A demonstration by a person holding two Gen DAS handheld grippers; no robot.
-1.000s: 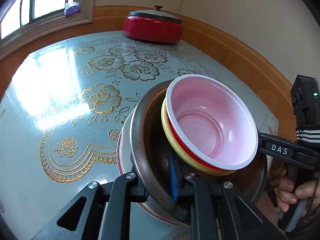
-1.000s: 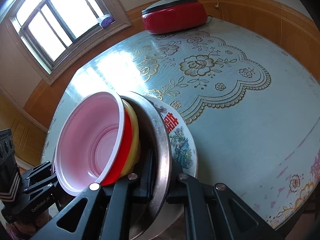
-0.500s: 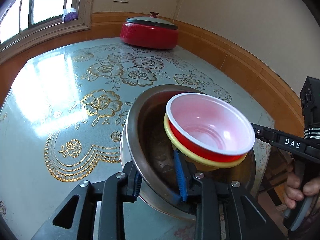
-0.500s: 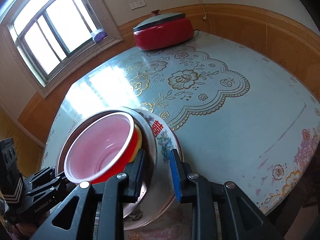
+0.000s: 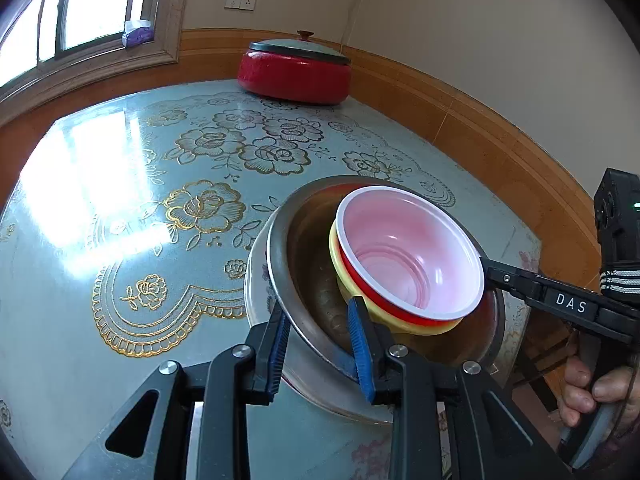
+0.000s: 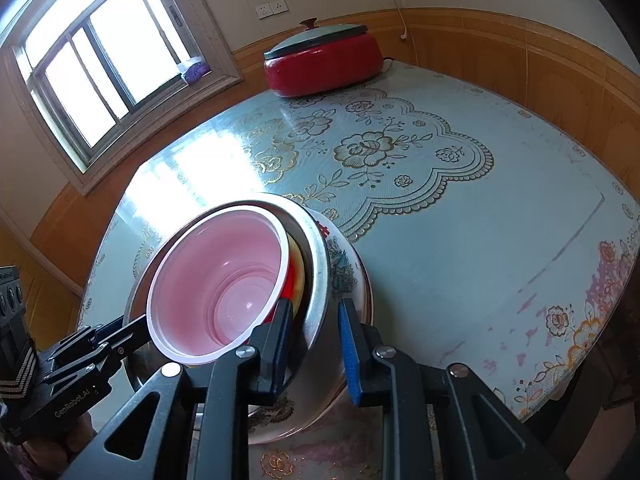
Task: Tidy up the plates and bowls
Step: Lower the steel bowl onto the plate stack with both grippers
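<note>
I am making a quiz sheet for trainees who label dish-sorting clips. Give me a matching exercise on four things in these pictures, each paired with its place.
Things:
1. red bowl
2. metal bowl
3. patterned plate
4. red lidded pot

Places:
A. far side of the table, near the wall
B. bottom of the stack, on the table
C. top of the stack, nested in a yellow bowl
D. directly on the plate, holding the plastic bowls

Pairs: 1-C, 2-D, 3-B, 4-A

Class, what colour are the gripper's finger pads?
Blue finger pads, clearest in the right wrist view.
</note>
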